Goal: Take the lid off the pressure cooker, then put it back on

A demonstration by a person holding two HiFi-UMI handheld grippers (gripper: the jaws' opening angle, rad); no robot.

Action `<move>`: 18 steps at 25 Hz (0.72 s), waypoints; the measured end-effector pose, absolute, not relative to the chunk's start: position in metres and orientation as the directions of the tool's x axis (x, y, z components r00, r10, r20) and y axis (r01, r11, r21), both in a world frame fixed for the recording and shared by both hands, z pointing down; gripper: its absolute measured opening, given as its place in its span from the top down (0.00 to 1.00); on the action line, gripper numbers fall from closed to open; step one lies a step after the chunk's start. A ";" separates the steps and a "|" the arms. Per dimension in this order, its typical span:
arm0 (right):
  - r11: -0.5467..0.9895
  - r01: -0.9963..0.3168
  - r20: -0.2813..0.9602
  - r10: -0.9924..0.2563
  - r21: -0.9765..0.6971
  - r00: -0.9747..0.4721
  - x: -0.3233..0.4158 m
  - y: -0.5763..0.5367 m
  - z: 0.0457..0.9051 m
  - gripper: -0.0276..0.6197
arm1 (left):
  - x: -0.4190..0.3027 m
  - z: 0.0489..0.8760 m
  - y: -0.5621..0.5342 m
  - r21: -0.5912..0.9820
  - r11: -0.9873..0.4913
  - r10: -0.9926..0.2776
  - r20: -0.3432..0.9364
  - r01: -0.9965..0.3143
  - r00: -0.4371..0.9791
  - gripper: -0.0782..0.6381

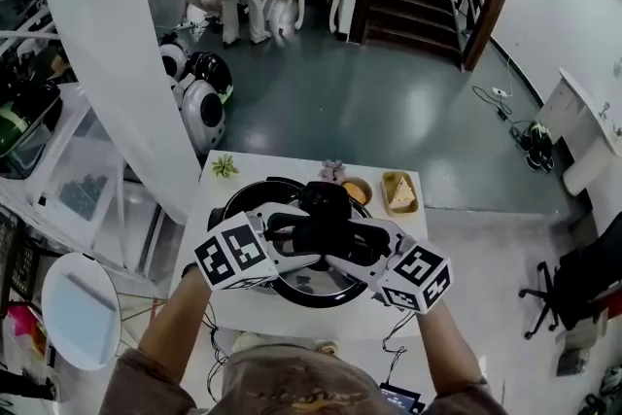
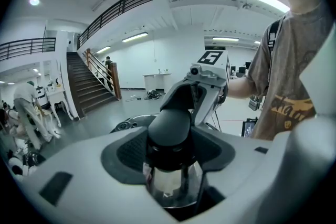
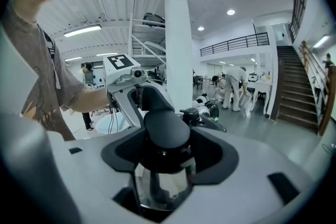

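Holding the lid point(image 1: 313, 285) by its knob point(image 2: 169, 126), one gripper on each side. Left gripper point(image 2: 170, 150) is standing wide, pads pressing the knob's flanks. Right gripper point(image 3: 168, 152) is doing the same from the opposite side, equally wide. Each is facing the other across the knob.

The lid is hanging over the white table point(image 1: 384, 316). It seems to be sitting toward the near side of the pot point(image 1: 255, 197), whose black rim is showing at the far side. I am judging it lifted clear, not seated.

Notes for the step:
- I am aiming to keep both grips matched, so the lid is not tilting.
- Neither side should be loosening while the lid is in the air.
- For the return, I am centring the knob over the pot first, then lowering flat.
- The rim should be meeting the pot all round before I let go.
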State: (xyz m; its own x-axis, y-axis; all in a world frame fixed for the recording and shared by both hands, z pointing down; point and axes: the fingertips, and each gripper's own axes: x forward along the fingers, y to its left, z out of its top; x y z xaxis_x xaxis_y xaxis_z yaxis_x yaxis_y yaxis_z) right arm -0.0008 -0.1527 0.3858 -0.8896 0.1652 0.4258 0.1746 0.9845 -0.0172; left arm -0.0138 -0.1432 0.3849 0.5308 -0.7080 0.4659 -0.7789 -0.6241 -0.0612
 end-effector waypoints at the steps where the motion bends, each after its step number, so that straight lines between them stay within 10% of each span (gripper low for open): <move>1: 0.986 0.166 0.427 0.159 -0.019 -0.890 -0.008 -0.149 0.387 0.55 | -0.021 0.387 -0.139 -0.057 -0.629 -0.704 0.464 -0.775 0.538 0.53; 18: 0.998 -0.058 0.421 -0.044 -0.021 -0.906 -0.084 -0.115 0.403 0.55 | -0.100 0.404 -0.109 -0.054 -0.779 -0.574 0.462 -0.624 0.676 0.53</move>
